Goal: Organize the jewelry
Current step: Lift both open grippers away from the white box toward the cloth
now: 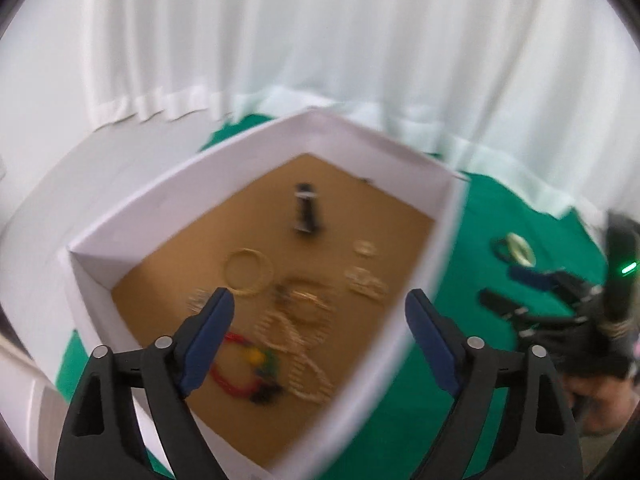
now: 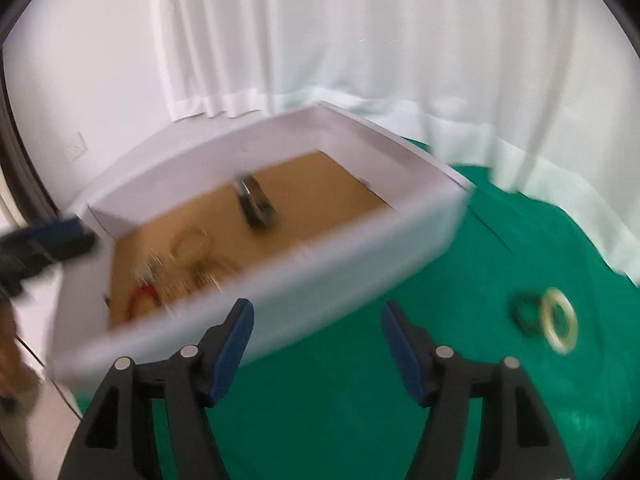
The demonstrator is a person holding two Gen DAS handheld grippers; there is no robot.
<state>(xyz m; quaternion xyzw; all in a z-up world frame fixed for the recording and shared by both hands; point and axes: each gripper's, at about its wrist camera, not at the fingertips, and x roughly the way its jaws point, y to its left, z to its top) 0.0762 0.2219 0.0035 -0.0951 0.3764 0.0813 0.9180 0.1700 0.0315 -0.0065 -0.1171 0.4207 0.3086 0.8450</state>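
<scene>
Both tongs are spread wide w/ nothing held: left gripper (image 1: 316, 320) hangs over the box (image 1: 440, 264), right gripper (image 2: 318, 328) sits over the green cloth (image 2: 400, 420) just outside the box's near wall. Most jewelry is already in the box: gold bangle (image 1: 248, 272), red beads (image 1: 236, 364), pearl strands (image 1: 304, 356), black clip (image 1: 306, 212). Two rings (image 2: 546, 318), one dark, one cream, are left on the cloth, touching or overlapping, to the right.

Step in hand is judged as fetching those rings w/ the right gripper. One ring should be taken at a time, pinched across its band, approached low so it isn't pushed along the cloth; then lifted clear of the wall before release.

Both views are motion-blurred, so small gold pieces can't be sorted out; possibly earrings. The table edge is cut off.
</scene>
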